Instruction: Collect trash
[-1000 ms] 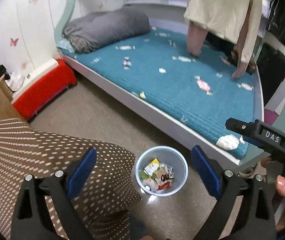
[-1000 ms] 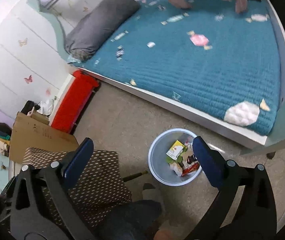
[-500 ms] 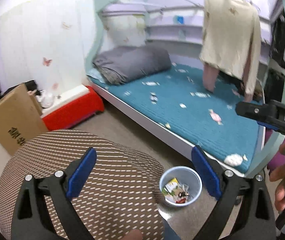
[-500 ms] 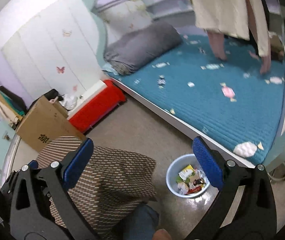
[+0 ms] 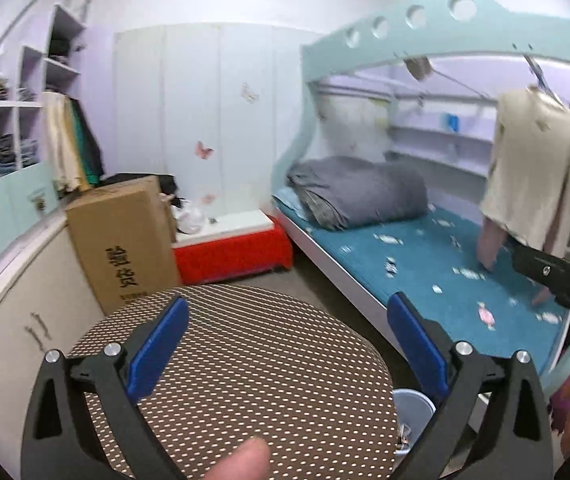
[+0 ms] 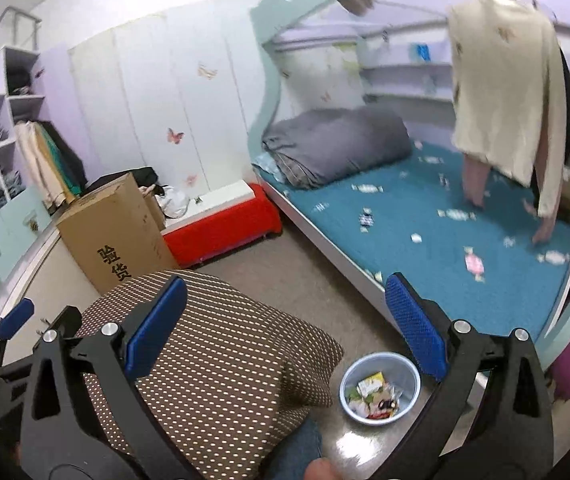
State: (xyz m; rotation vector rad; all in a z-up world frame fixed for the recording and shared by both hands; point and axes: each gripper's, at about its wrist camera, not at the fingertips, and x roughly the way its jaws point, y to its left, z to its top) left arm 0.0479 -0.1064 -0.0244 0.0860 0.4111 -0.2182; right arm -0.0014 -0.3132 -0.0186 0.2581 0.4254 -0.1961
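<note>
Several candy wrappers lie scattered on the teal mattress (image 6: 425, 216), among them a pink one (image 6: 473, 264) and a dark one (image 6: 366, 218); the pink wrapper (image 5: 487, 316) also shows in the left wrist view. A pale blue bin (image 6: 349, 376) on the floor holds several wrappers. In the left wrist view the bin (image 5: 415, 402) is half hidden behind a dotted brown cushion (image 5: 245, 380). My left gripper (image 5: 287, 344) is open and empty above the cushion. My right gripper (image 6: 285, 322) is open and empty, high above the floor, with the bin under its right finger.
A cardboard box (image 6: 113, 232) and a red bench (image 6: 221, 228) stand by the wall. A grey rolled duvet (image 6: 337, 144) lies at the bed's head. A cream garment (image 6: 509, 92) hangs over the mattress. A white cabinet (image 5: 17, 320) is at the left.
Both grippers have risen and tilted up from the bin toward the room. The bin has slid to the bottom of both views and the cushion now fills the left view's foreground.
</note>
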